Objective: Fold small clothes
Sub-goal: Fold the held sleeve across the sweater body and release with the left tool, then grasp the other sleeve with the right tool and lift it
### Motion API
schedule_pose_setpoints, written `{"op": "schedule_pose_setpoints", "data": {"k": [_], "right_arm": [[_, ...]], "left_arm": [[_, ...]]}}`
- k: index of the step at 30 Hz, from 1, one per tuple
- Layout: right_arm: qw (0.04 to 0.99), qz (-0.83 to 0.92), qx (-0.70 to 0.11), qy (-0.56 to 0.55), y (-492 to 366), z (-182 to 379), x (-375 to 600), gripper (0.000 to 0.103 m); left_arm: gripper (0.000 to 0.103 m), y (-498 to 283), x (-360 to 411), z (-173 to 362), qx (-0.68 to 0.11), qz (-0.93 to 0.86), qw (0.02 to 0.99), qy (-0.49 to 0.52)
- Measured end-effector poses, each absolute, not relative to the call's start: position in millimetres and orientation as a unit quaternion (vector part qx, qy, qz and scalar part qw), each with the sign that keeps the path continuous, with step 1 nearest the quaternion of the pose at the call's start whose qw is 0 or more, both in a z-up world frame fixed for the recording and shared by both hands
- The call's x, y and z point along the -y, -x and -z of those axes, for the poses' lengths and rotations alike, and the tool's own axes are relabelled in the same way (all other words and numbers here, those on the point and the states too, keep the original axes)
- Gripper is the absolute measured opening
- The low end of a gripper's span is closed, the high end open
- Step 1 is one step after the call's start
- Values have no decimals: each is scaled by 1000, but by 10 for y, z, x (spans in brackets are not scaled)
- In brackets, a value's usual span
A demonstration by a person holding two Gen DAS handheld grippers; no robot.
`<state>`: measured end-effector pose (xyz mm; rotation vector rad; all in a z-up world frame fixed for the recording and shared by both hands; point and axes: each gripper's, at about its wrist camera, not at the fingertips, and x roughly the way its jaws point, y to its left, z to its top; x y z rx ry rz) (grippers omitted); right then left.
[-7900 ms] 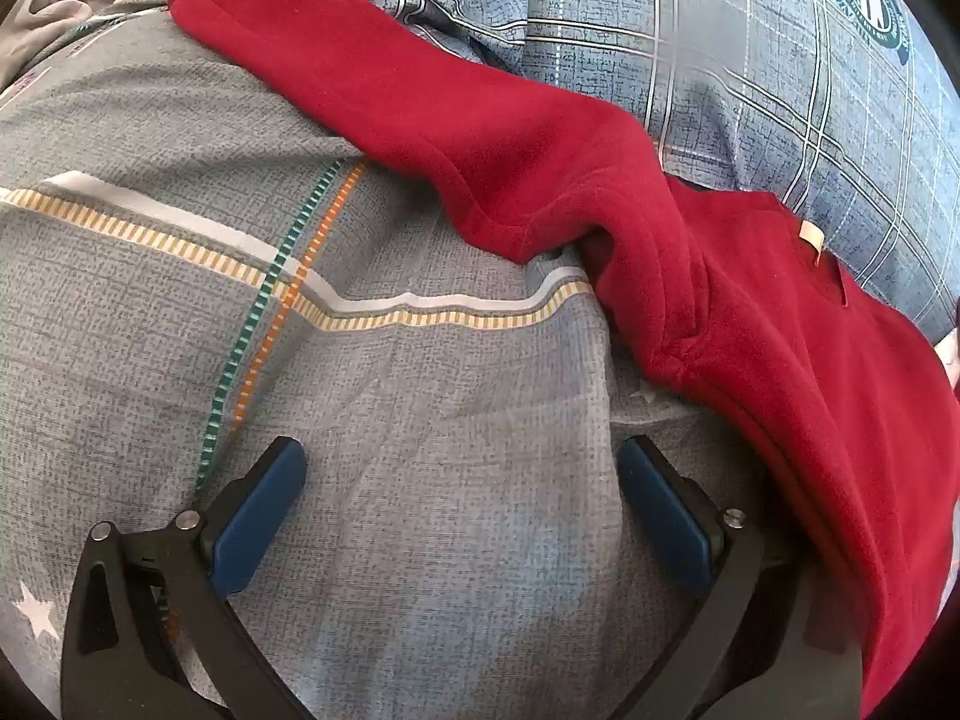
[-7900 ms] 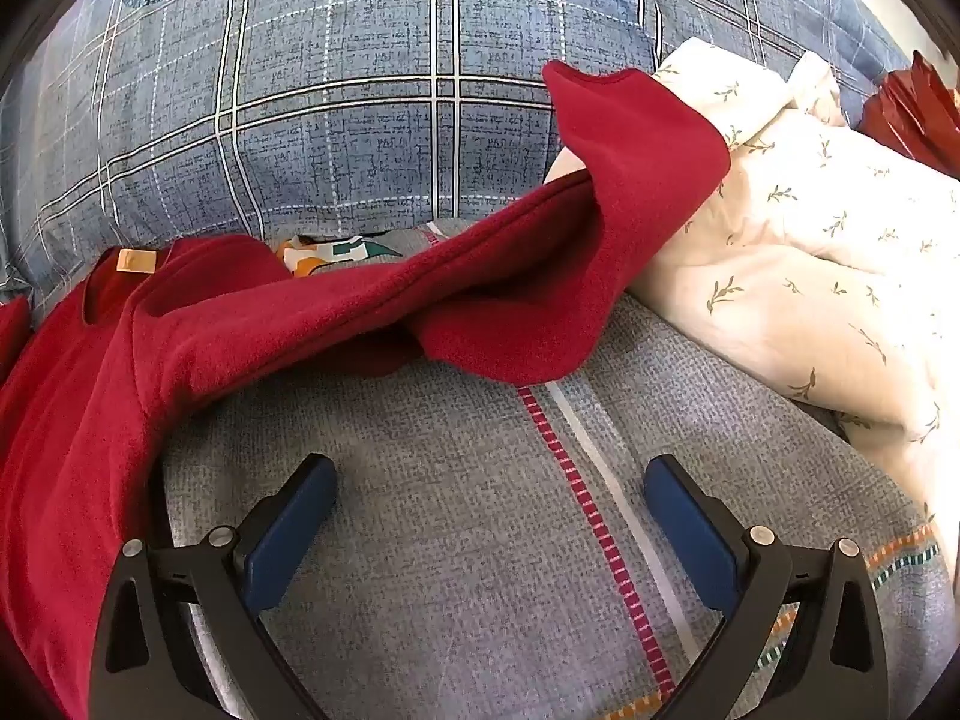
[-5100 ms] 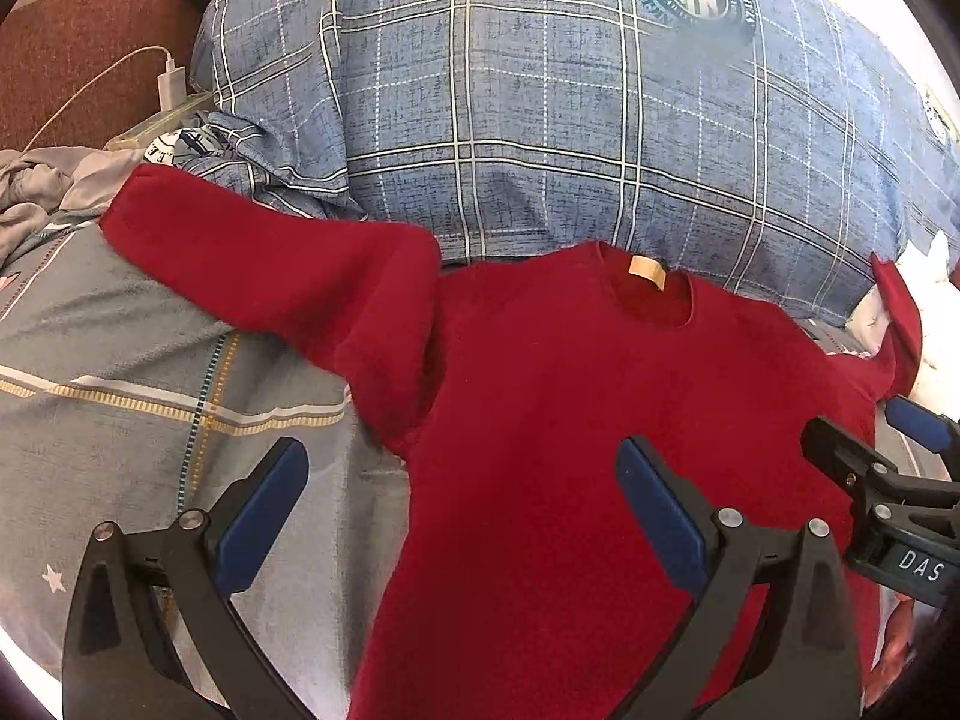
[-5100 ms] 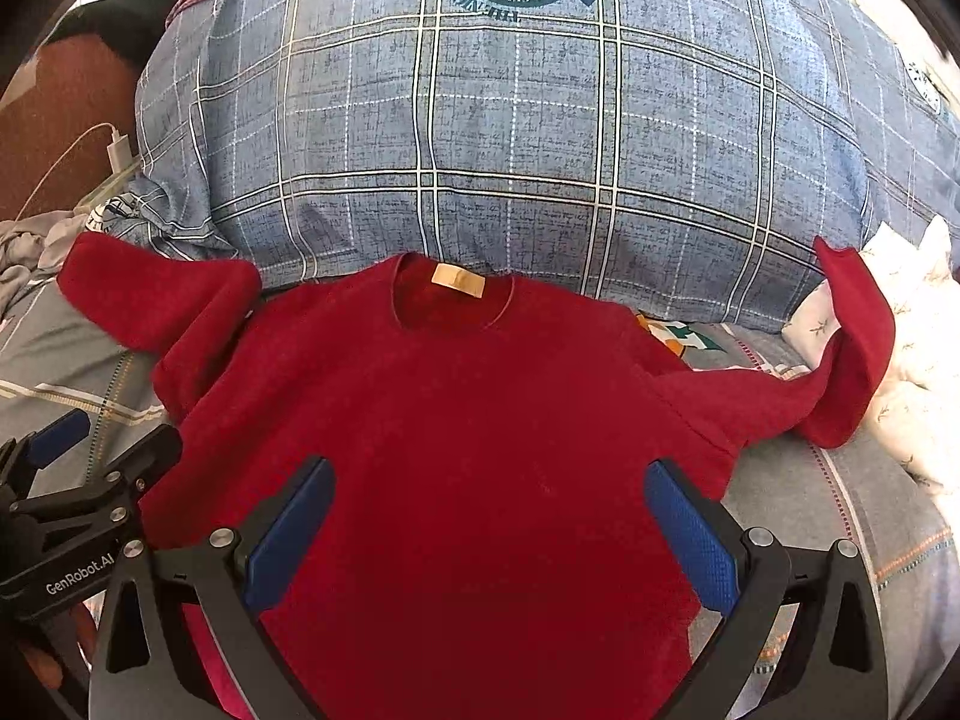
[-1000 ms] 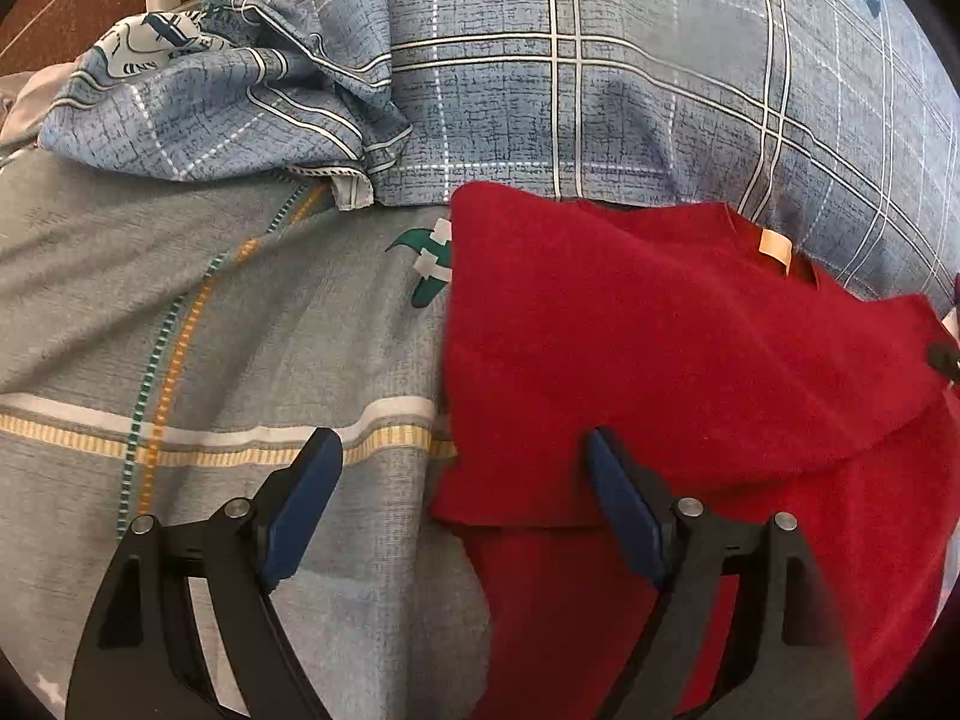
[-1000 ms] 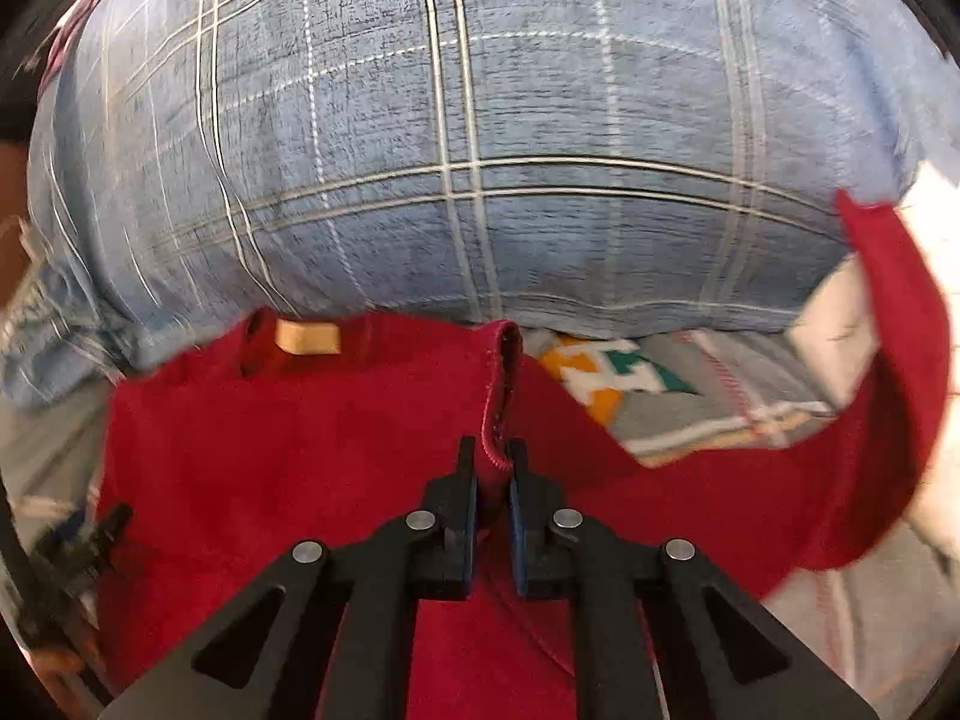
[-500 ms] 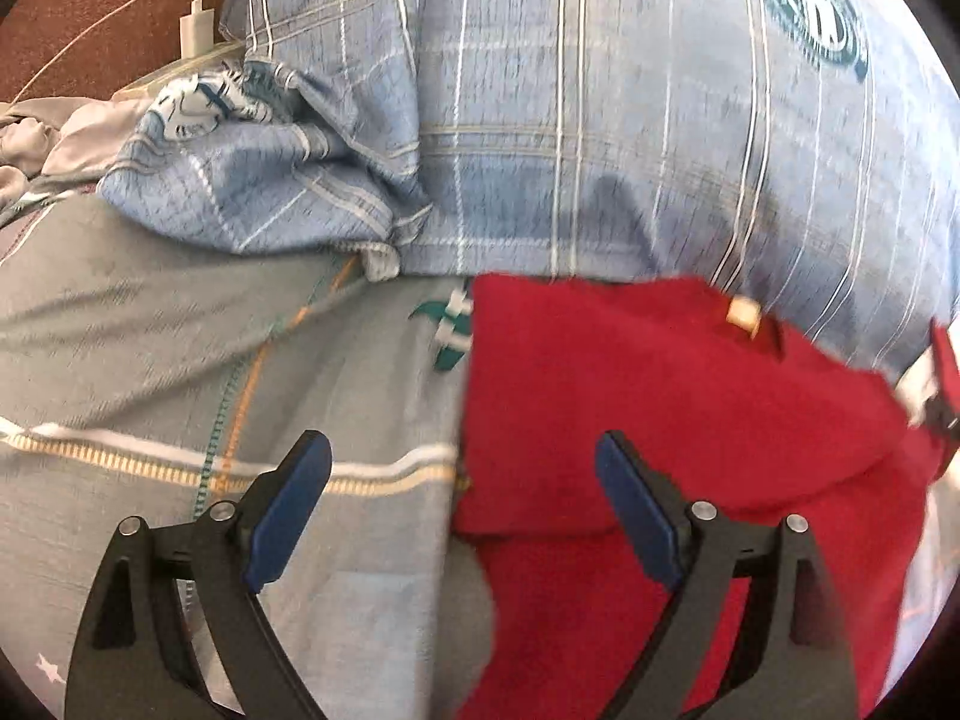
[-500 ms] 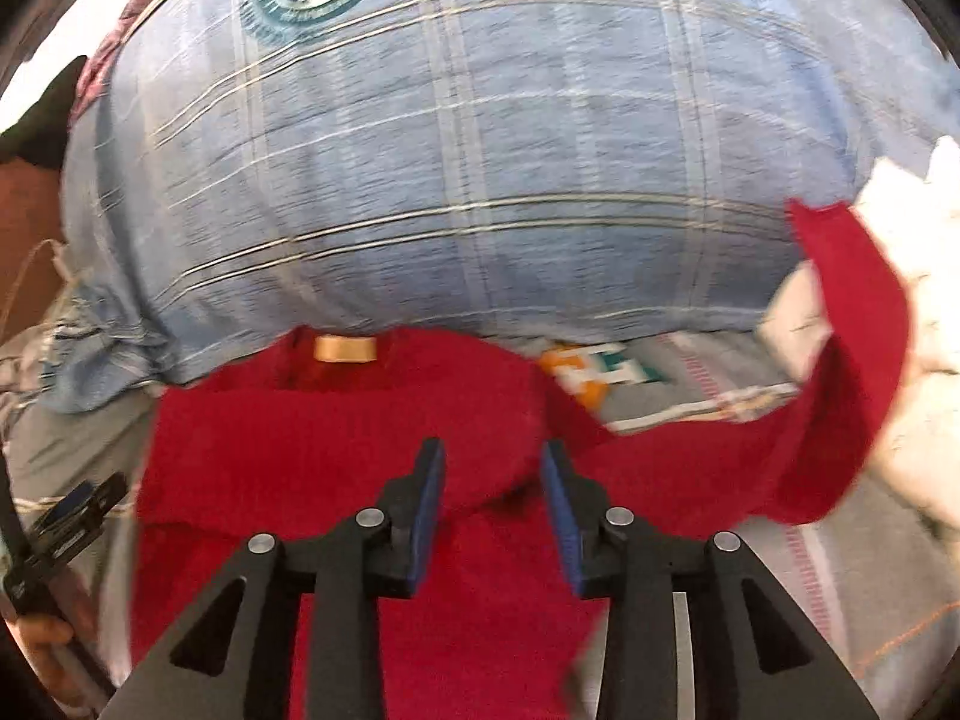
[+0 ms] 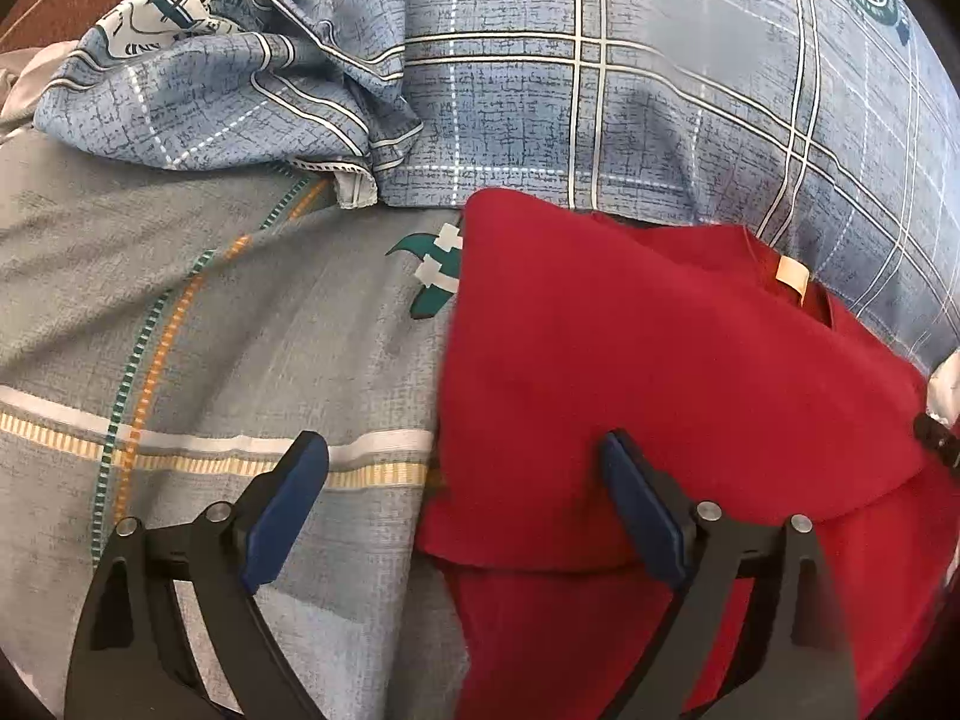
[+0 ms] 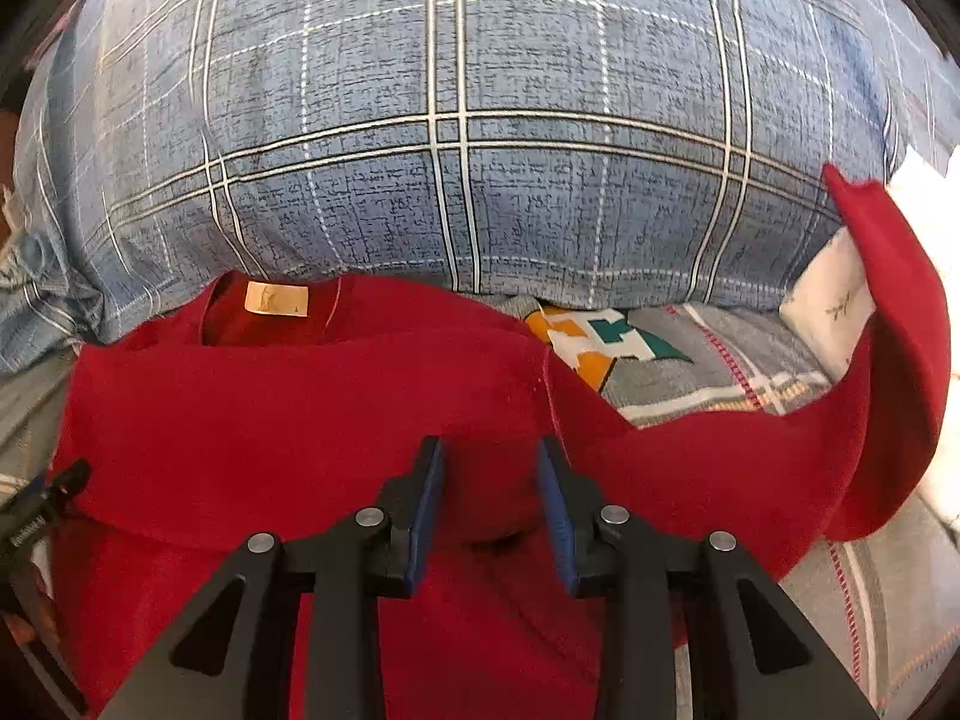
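Note:
A small red fleece sweater [image 9: 660, 372] lies flat on the grey bedsheet, collar and tan label [image 10: 277, 299] toward the blue plaid pillow. Its left sleeve is folded across the chest [image 10: 300, 420]. Its right sleeve [image 10: 888, 360] stretches out to the right, its cuff curled up. My left gripper [image 9: 465, 480] is open and empty, straddling the sweater's folded left edge. My right gripper [image 10: 489, 480] is open with a narrow gap, empty, low over the end of the folded sleeve. The left gripper's tip also shows at the left edge of the right wrist view [image 10: 42, 510].
A large blue plaid pillow [image 10: 468, 120] lies right behind the collar. A crumpled blue plaid cloth [image 9: 228, 90] lies at the back left. A white floral cloth [image 10: 834, 306] lies at the right under the raised cuff. The grey patterned bedsheet [image 9: 210, 330] extends left.
My right gripper has let go of the left sleeve's cuff, which now lies on the chest, and has opened partway. My left gripper has stayed open over the left edge.

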<state>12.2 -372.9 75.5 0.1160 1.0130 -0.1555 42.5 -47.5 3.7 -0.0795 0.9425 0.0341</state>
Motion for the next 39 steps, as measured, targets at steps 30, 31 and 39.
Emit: {"op": "schedule_pose_setpoints", "data": {"k": [30,31,39], "right_arm": [[888,206,-406,-68,566,-1590,4939,75],[884,215,-409,-72,498,-1583,5066,75],[850,239,-468,-39,-316,-1172,5366,69]], "left_arm": [[93,-26,1296,-341,-435,57,899,-7],[93,-18,1318,-310,-437,58,898,-11],[93,21,1449,-151,-440,49,895,-54]]}}
